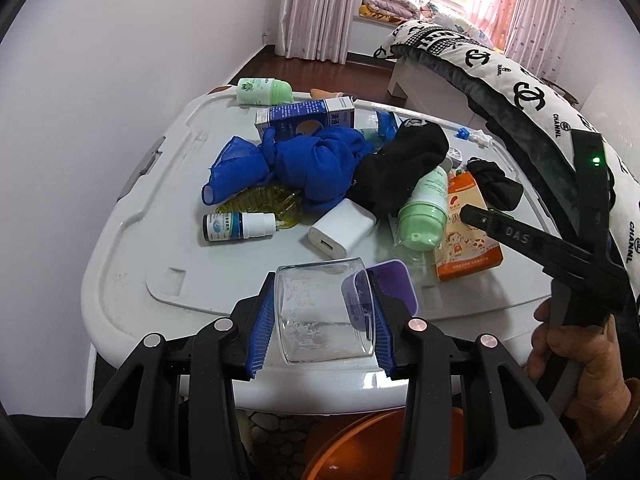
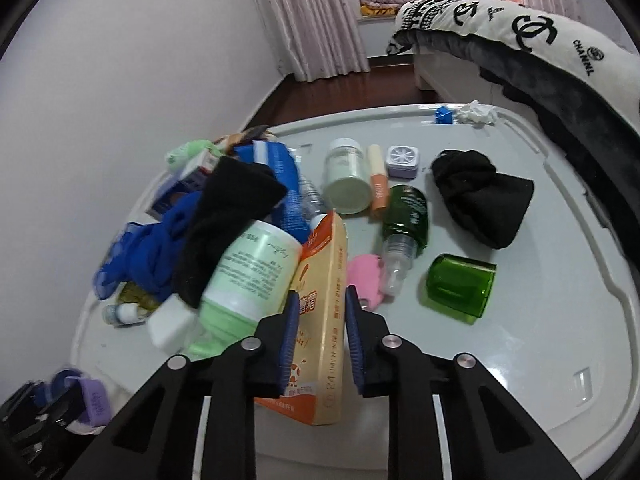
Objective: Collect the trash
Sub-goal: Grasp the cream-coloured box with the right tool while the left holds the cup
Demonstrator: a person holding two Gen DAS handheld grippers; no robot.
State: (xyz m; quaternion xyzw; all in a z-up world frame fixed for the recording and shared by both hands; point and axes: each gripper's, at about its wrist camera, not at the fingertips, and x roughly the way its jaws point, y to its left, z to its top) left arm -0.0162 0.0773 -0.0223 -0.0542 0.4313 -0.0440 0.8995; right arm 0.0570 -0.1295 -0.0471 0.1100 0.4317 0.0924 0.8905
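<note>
We see a white plastic lid (image 1: 120,240) serving as a tabletop, crowded with small household items. The left gripper (image 1: 320,320) has its blue pads clamped on a clear plastic cup (image 1: 320,312) at the near edge of the lid, with a purple case (image 1: 394,284) just behind the cup's right side. The right gripper (image 2: 322,336) has its jaws closed against both faces of an orange carton (image 2: 324,280), which stands on edge near the front of the lid. Against the carton's left side leans a pale green bottle (image 2: 248,268), tilted with a black sock (image 2: 228,216) draped over its upper end and a blue cloth (image 2: 140,256) bunched behind. In the left wrist view, a white charger (image 1: 342,230) lies in front of the blue cloth, and a small white-capped bottle (image 1: 238,227) lies on its side to the left of it. To the right of the carton, in the right wrist view, we note a dark green spray bottle (image 2: 404,216) lying on its side, a green cap (image 2: 460,288) apart from it, and a second black sock (image 2: 484,200) farther back. An orange bin (image 1: 372,448) shows below the lid's near edge in the left wrist view.
</note>
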